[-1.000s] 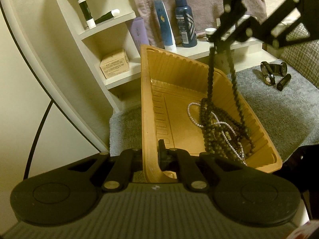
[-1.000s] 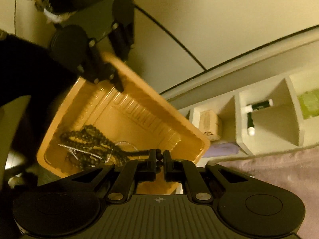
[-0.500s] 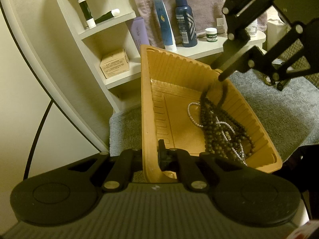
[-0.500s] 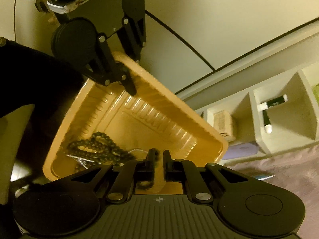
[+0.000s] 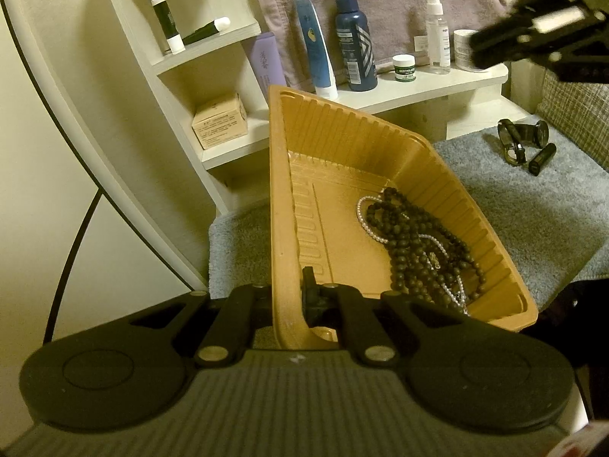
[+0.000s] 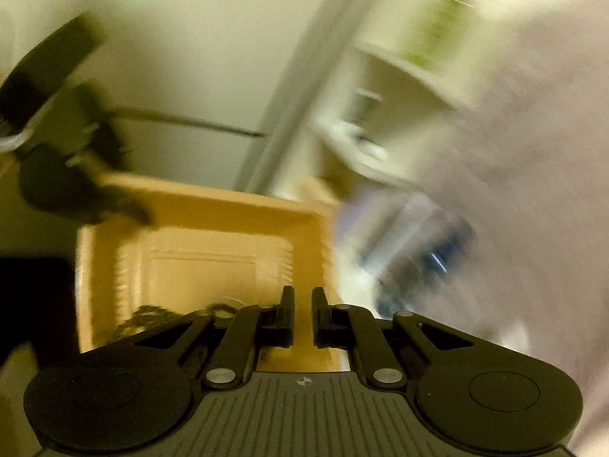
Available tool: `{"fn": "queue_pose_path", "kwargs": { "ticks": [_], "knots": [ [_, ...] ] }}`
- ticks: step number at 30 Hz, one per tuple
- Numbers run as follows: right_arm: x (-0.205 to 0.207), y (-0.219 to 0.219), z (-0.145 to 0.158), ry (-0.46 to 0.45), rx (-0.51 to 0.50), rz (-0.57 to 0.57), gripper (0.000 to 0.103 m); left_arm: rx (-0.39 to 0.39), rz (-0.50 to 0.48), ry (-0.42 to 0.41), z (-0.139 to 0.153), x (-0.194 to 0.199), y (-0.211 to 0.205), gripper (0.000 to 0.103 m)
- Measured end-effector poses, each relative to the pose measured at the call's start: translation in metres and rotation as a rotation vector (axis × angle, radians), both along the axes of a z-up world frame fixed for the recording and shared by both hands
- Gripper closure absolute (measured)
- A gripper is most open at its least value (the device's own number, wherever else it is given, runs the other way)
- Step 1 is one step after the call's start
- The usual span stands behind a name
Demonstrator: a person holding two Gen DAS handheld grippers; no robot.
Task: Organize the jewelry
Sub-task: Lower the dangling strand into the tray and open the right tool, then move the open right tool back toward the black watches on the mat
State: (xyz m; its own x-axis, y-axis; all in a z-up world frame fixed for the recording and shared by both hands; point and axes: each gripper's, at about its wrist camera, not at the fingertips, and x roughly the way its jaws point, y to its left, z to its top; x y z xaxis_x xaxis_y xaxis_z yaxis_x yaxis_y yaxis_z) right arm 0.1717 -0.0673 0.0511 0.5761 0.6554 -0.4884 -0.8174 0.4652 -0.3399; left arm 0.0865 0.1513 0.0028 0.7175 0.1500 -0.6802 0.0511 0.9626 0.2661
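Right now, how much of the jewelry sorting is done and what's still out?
Done: the dark bead necklace and the pearl strand lie in the orange tray. In hand: the left gripper is shut on the tray's rim, holding it tilted; the right gripper is empty, nearly closed. Left: a few small dark items sit on the gray mat; what they are is unclear.

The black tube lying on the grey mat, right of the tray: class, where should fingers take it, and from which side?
Grip the black tube across its middle, coming from above. It lies flat on the grey mat, a narrow cylinder, its long sides exposed; the dark folded item crowds one end.
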Motion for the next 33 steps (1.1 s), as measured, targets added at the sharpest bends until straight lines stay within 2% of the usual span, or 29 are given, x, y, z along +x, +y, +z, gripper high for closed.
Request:
{"fn": "queue_pose_path", "kwargs": {
  "ticks": [4, 5, 6, 8, 11, 13, 16, 21, 33],
  "knots": [
    [0.007, -0.064, -0.021, 0.119, 0.194, -0.320, 0.094, -0.003, 0.002, 0.000, 0.000, 0.000, 0.001, 0.098],
    [0.007, -0.080, -0.030, 0.151, 0.219, -0.400, 0.084, -0.002, 0.002, 0.000, 0.001, -0.001, 0.000, 0.098],
    [0.006, -0.092, -0.038, 0.169, 0.224, -0.461, 0.063, -0.001, 0.001, 0.000, 0.001, -0.001, 0.000, 0.098],
    [-0.002, -0.117, -0.057, 0.203, 0.260, -0.569, 0.042, -0.002, 0.003, 0.000, 0.000, -0.001, 0.000, 0.098],
    [-0.012, -0.145, -0.086, 0.301, 0.321, -0.708, 0.042, -0.007, 0.010, 0.002, 0.000, -0.001, 0.001, 0.098],
    [-0.020, -0.155, -0.100, 0.335, 0.344, -0.765, 0.042, -0.006, 0.012, 0.003, -0.001, -0.001, 0.000, 0.098],
    [-0.024, -0.158, -0.117, 0.365, 0.351, -0.795, 0.041, -0.001, 0.011, 0.006, 0.000, 0.000, -0.001, 0.098],
    [-0.017, -0.154, -0.126, 0.369, 0.364, -0.769, 0.016, 0.002, 0.015, 0.003, 0.001, 0.001, -0.002, 0.098],
    [0.026, -0.130, -0.146, 0.347, 0.307, -0.703, 0.013, 0.012, 0.012, 0.008, 0.002, 0.001, -0.003, 0.098]
  ]
}}
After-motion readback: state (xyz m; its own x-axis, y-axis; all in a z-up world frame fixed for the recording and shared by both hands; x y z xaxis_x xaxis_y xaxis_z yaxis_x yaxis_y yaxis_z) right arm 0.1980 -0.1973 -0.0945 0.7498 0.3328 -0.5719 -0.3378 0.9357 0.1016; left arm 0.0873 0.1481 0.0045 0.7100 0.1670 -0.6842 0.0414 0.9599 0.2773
